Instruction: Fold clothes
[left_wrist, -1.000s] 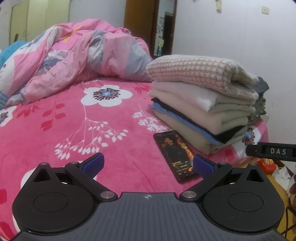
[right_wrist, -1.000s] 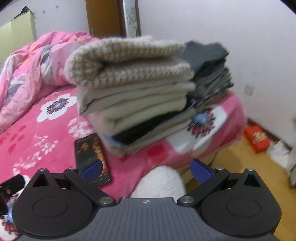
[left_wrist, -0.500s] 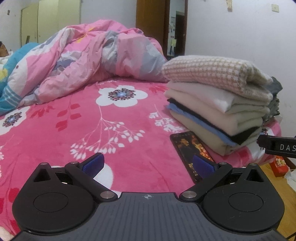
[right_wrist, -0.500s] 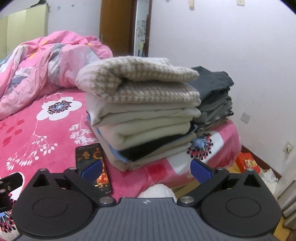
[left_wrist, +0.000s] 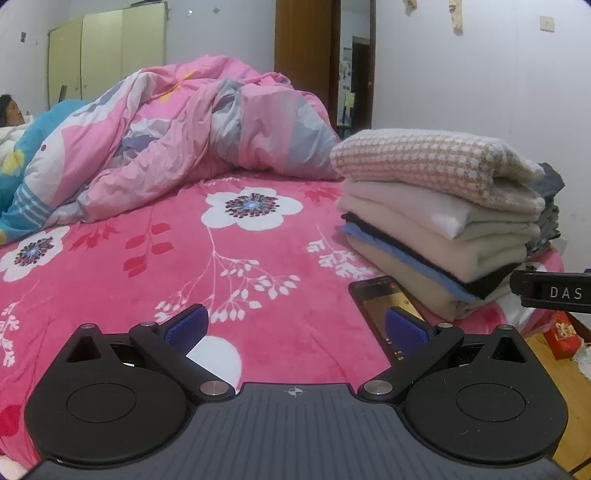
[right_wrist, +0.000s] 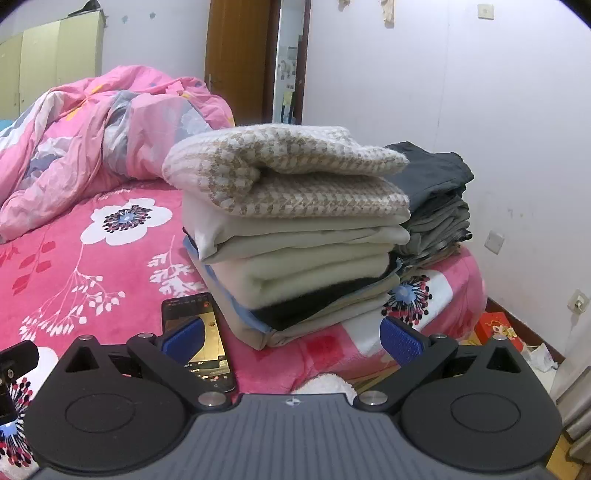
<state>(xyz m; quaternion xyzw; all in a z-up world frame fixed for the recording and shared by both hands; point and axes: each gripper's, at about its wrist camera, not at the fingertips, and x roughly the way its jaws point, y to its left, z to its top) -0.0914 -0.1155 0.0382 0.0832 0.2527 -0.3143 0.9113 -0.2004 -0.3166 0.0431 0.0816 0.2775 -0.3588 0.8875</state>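
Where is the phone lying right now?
The phone lies flat on the pink bedspread, just left of the folded clothes stack in both wrist views.

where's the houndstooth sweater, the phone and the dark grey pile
houndstooth sweater (right_wrist: 295, 184), right wrist view, front fold.
phone (right_wrist: 207, 332), right wrist view, lit screen.
dark grey pile (right_wrist: 436, 206), right wrist view, side of the stack.

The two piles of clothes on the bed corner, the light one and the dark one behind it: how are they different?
The light pile is cream and beige with a houndstooth knit on top; the dark pile is grey and charcoal. The light pile stands taller and nearer the phone; the dark pile sits lower, closer to the wall. The light pile's folds look thick, the dark pile's thinner. Both are folded stacks on the pink floral blanket.
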